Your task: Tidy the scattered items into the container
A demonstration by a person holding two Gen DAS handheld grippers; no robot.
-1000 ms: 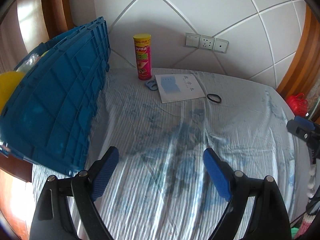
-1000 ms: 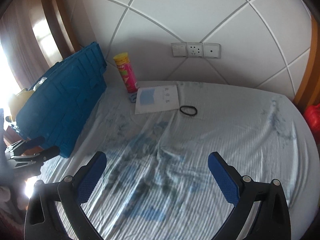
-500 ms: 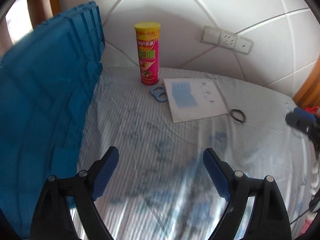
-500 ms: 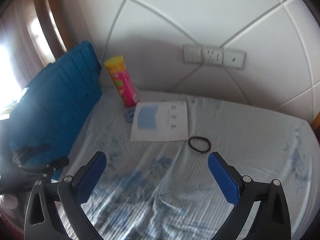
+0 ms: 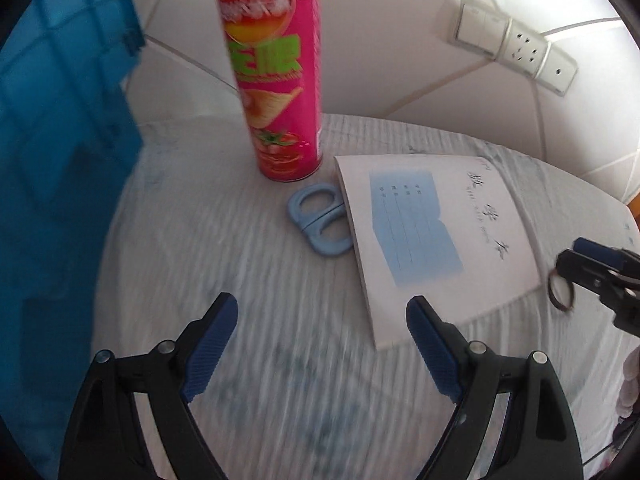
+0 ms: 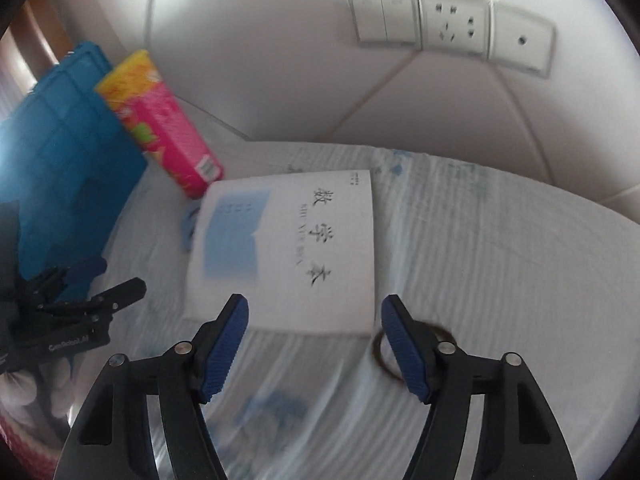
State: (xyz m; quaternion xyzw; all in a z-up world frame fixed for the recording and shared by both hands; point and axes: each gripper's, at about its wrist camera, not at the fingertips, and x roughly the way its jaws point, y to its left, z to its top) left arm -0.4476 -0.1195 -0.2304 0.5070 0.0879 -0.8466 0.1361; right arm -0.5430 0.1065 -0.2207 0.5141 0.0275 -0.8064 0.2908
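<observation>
The left gripper (image 5: 322, 320) hangs with jaws wide and empty over the striped bedsheet (image 5: 280, 380), aimed toward the light-blue scissors (image 5: 320, 220), whose blades are tucked under the white exercise book (image 5: 432, 240). The right gripper (image 6: 314, 320) is also spread and empty, its right pad just over the black hair tie (image 6: 442, 334) beside the book's near corner. Only the left view shows the scissors clearly; the right view gives a blurred blue edge. The pink chip can (image 5: 276, 72) stands upright behind the scissors, and the blue crate (image 5: 60, 160) sits to its left. Switches and sockets (image 6: 452, 28) are mounted on the white padded headboard (image 6: 260, 60).
</observation>
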